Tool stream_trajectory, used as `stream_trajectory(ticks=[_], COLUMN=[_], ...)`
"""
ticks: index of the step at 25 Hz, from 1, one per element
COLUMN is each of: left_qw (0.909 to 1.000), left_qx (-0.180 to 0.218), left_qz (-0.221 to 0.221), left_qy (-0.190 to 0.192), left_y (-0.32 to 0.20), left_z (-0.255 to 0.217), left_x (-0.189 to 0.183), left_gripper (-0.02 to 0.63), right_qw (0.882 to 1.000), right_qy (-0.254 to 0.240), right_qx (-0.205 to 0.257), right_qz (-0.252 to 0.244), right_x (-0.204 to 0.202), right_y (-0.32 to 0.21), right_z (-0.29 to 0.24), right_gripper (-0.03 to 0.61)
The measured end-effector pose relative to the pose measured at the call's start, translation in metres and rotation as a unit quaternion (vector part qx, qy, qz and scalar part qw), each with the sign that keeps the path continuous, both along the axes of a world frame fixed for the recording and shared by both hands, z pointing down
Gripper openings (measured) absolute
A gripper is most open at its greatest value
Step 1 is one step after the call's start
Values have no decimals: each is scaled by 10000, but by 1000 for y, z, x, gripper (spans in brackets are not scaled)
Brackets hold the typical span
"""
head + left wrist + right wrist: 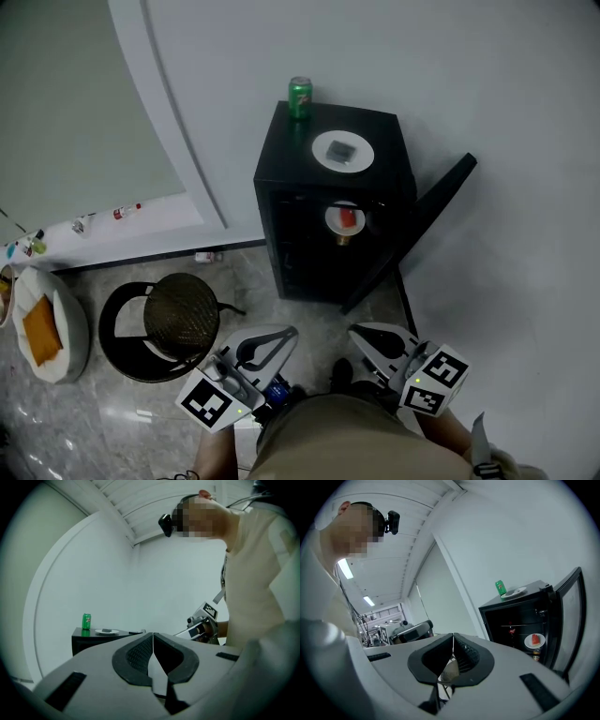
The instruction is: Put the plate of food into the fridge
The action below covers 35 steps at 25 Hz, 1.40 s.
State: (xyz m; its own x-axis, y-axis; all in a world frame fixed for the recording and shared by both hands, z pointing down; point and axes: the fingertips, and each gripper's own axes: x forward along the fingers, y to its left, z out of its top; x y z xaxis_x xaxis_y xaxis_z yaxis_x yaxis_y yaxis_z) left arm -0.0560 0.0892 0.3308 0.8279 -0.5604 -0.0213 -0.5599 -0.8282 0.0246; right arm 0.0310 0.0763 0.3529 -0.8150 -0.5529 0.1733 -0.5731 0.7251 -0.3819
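Seeing both tongs pinched fully together and empty, low by the person's waist: left tongs (277, 339), right tongs (370, 339). Fridge (281, 141) is straight ahead and well apart, door (412, 230) swung open to the right. One plate (322, 150) with a dark bit of food (340, 151) sits on the fridge top near the can (300, 97). A second plate (332, 220), with red food, is already on a shelf inside. I'd take the top plate as the one to move. It's round, so no long axis. Right tongs are slightly nearer, though the door may crowd that side.
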Motion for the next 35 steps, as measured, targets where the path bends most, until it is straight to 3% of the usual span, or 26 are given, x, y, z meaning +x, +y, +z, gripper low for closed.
stream_trajectory(ticks=[16, 23, 28, 35], left_qw=[9970, 9929, 9946, 9930], left_qx=[-123, 23, 155, 346], left_qz=[-379, -701, -792, -881], left_qy=[-658, -961, -659, -708], left_y=[-71, -106, -145, -176], left_z=[-3, -12, -22, -32], left_x=[82, 107, 127, 141], left_gripper=[12, 12, 12, 12], right_qw=[9985, 9966, 9961, 9967], right_qy=[-281, -383, -405, -387], right_qx=[-77, -56, -89, -128], right_qz=[-467, -728, -785, -708], right_x=[80, 111, 132, 147], right_y=[-70, -85, -97, -106], right_z=[-1, 0, 3, 6], right_gripper=[21, 21, 21, 21])
